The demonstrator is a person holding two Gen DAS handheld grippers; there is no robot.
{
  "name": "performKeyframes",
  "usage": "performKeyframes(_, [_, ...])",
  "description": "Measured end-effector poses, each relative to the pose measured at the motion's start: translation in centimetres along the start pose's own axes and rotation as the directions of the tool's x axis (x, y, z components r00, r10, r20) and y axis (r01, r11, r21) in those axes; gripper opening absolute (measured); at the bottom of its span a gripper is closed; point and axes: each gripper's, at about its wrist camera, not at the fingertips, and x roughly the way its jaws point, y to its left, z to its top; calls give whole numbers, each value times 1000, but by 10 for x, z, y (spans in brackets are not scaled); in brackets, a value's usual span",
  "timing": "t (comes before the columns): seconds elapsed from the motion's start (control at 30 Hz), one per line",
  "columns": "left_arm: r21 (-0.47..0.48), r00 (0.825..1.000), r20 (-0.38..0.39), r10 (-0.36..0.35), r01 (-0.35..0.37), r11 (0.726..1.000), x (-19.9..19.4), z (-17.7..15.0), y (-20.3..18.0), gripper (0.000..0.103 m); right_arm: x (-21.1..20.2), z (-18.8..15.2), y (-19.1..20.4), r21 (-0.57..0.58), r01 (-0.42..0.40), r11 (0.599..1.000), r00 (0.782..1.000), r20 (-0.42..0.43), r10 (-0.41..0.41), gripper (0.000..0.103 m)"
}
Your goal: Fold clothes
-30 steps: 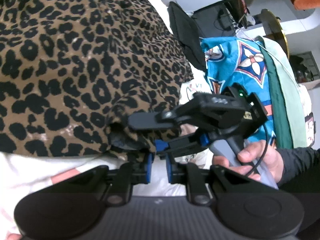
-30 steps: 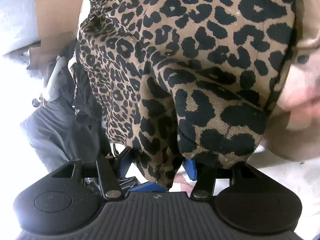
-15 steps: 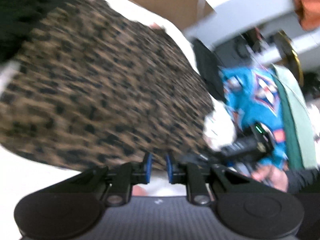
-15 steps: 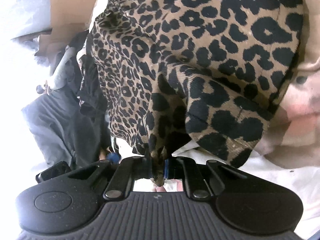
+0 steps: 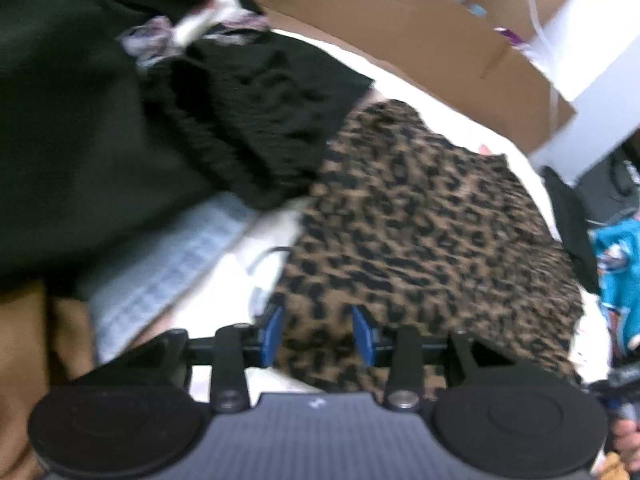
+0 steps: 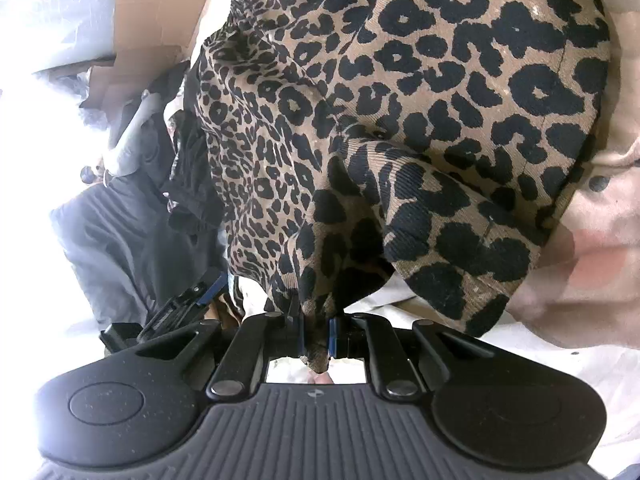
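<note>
The leopard-print garment [image 5: 420,240] lies spread on a white sheet [image 5: 224,280]. My left gripper [image 5: 318,334] hovers over its near left edge. Its jaws are opening, and the print shows between the blue pads [image 5: 274,332] without being pressed. In the right wrist view the same leopard-print garment [image 6: 400,120] rises in folds from my right gripper [image 6: 317,336], which is shut on a bunched corner of it. The left gripper [image 6: 188,304] shows small at the lower left of that view.
Black garments [image 5: 240,120] are piled to the left of the leopard piece, over a blue-checked cloth [image 5: 168,264]. A cardboard box [image 5: 400,32] stands behind. A teal patterned garment [image 5: 616,264] lies at the right edge. Dark grey clothing [image 6: 120,232] fills the right view's left side.
The right gripper closed on the leopard garment's corner and stayed put. The left gripper swung leftward along the garment's edge, and its jaws have parted.
</note>
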Motion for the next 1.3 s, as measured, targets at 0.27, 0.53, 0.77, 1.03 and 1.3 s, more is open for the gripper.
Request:
performKeyframes(0.27, [23,998,32,49,-50,999,4,-8,7,56,-1,0,-2,-3,1,1000,1000,-11,-1,9])
performKeyframes(0.53, [70,999,31,8,-10,997,22,-14,4,53,-2,-1,-6,6,-17,1000,1000,-12,17,9])
performKeyframes(0.77, [127,999,-2,-52,52,991,24,-19,-2,48,-3,-1,-7,5,-7,1000,1000,-9,7,9])
performKeyframes(1.03, [158,997,-40,-59,65,985,20,-23,4,5,-12,1,-7,-6,-4,1000,1000,4,4,9])
performKeyframes(1.3, [-82,993,57,-106,110,991,-14,2,22,3,-25,1,5,-82,34,996,999,-12,-35,7])
